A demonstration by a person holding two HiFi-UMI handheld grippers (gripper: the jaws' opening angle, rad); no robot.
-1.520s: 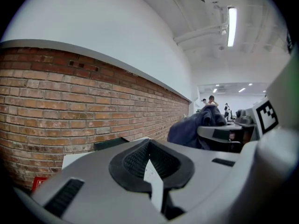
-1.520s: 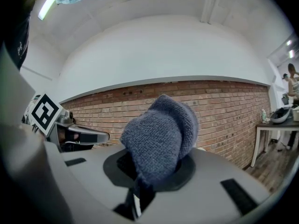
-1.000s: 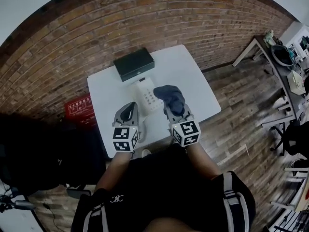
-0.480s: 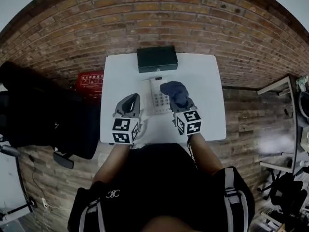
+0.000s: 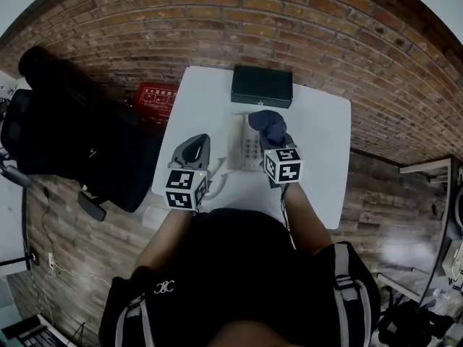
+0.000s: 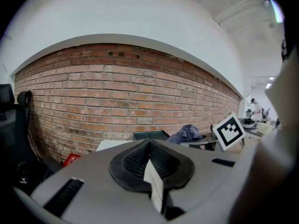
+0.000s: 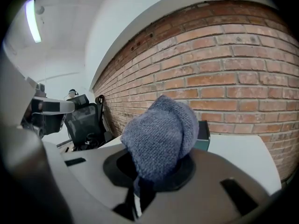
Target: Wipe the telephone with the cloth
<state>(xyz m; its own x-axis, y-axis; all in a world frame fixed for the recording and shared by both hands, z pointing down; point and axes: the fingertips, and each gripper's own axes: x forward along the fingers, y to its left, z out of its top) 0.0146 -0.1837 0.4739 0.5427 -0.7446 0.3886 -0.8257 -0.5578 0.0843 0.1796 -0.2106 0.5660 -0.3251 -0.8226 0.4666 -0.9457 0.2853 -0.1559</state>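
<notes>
Clamping cloth (image 7: 159, 139), right gripper (image 5: 274, 142) level, near telephone (image 5: 244, 149)

No legible text, white print on red crate (image 5: 155, 96) too small to read

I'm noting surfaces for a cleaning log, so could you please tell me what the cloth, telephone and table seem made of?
Cloth: grey-blue knitted fabric, soft and matte; the knit loops show.
Telephone: probably moulded plastic, pale and smooth, with rows of keys; too small to be sure.
Table: white, flat, matte top, perhaps laminate; its core cannot be told.
</notes>
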